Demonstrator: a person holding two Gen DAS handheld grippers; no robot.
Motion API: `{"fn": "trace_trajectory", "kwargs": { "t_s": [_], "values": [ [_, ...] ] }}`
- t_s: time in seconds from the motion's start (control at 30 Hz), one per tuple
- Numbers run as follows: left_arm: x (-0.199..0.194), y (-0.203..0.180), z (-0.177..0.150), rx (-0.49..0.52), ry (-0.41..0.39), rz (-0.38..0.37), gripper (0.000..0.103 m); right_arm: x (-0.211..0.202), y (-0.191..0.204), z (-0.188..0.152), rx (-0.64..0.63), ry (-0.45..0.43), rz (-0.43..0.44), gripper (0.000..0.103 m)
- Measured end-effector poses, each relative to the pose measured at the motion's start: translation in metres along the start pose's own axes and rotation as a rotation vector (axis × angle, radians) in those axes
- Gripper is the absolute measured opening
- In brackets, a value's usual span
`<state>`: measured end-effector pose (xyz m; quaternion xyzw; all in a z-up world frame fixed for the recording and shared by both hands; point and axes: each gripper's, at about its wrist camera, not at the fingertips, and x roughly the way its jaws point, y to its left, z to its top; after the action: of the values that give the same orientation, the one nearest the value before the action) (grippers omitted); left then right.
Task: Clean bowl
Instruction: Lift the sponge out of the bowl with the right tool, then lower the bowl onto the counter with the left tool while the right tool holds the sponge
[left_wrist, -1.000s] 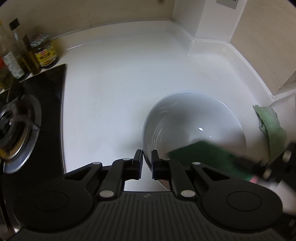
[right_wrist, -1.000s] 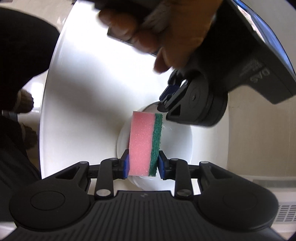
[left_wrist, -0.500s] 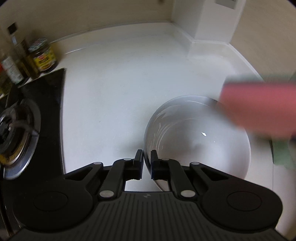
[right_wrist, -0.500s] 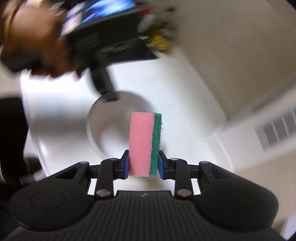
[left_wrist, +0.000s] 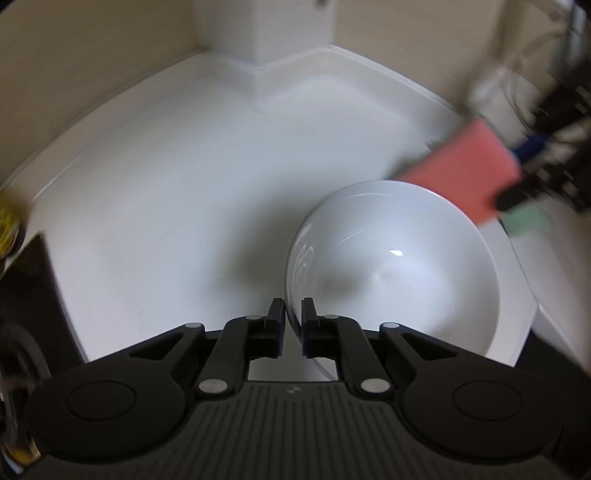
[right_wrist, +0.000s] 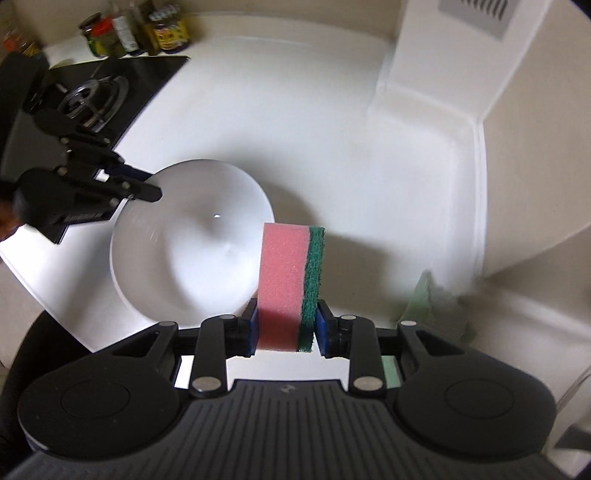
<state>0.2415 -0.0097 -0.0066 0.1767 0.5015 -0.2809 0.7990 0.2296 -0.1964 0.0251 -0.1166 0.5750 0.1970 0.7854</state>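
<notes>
Your round white ceramic bowl (left_wrist: 399, 273) sits upright on the white countertop (left_wrist: 166, 192), near its front edge and in front of the corner where the white backsplash steps around a boxed column (right_wrist: 413, 70); its inside looks bare and glossy, with one small glint of light near the middle. Your left gripper (left_wrist: 293, 321) is clamped on the bowl's near rim, one finger outside the wall and the other inside, the jaws standing only a sliver apart with the thin wall between them; they have just eased open slightly without letting go of it. In the right wrist view the same gripper (right_wrist: 147, 190) reaches in from the left and pinches the rim on the bowl's far left side. Your right gripper (right_wrist: 284, 332) is closed on a rectangular pink foam sponge with a dark green scouring layer (right_wrist: 290, 284), blue pads pressing both broad faces, the sponge standing on end. It hangs above the counter just beside the bowl's right rim, not touching the bowl; from the left wrist view the sponge (left_wrist: 465, 170) appears blurred beyond the bowl's far right edge. A pale green cloth (right_wrist: 424, 295) lies on the counter to the right. Further left you have a black glass hob with a round gas burner (right_wrist: 92, 96), and behind it a cluster of glass jars and bottles (right_wrist: 136, 33) stands against the wall.
</notes>
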Motion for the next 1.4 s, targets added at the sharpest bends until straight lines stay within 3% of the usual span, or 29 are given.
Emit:
{"fn": "trace_trajectory", "kwargs": {
  "t_s": [0.07, 0.17, 0.3, 0.33, 0.47, 0.6, 0.67, 0.77, 1.0, 1.2, 1.4],
  "values": [
    [0.0, -0.003, 0.001, 0.031, 0.004, -0.005, 0.006, 0.013, -0.004, 0.006, 0.013, -0.002, 0.01, 0.026],
    [0.0, 0.001, -0.001, -0.056, -0.004, 0.007, 0.006, 0.023, -0.006, 0.015, 0.026, -0.016, 0.009, 0.026],
    [-0.007, 0.007, -0.018, -0.356, -0.002, 0.068, 0.012, 0.036, -0.002, 0.012, 0.024, -0.027, 0.003, 0.026],
    [-0.008, 0.003, -0.024, -0.393, 0.005, 0.088, 0.011, 0.036, -0.002, 0.01, 0.024, -0.029, 0.006, 0.026],
    [-0.002, -0.013, -0.031, -0.283, 0.007, 0.142, 0.01, 0.038, 0.003, -0.002, 0.014, -0.019, 0.011, 0.026],
    [0.003, 0.004, -0.018, -0.202, 0.038, 0.09, 0.007, 0.036, 0.007, -0.008, -0.024, 0.019, 0.018, 0.026],
    [0.006, 0.006, -0.01, -0.13, 0.047, 0.085, 0.007, 0.033, 0.008, -0.004, -0.04, 0.029, 0.019, 0.026],
    [0.009, 0.008, -0.001, -0.103, 0.049, 0.083, 0.008, 0.032, 0.009, 0.005, -0.06, 0.029, 0.013, 0.026],
    [-0.006, 0.005, -0.024, -0.333, 0.071, 0.136, 0.009, 0.028, 0.015, 0.013, -0.06, -0.008, -0.005, 0.026],
    [-0.009, -0.002, -0.033, -0.315, 0.056, 0.154, 0.008, 0.016, 0.023, -0.002, -0.086, 0.024, 0.008, 0.026],
    [0.014, -0.002, -0.007, -0.231, 0.044, 0.157, 0.009, 0.012, 0.024, -0.005, -0.097, 0.037, 0.018, 0.026]
  ]
}}
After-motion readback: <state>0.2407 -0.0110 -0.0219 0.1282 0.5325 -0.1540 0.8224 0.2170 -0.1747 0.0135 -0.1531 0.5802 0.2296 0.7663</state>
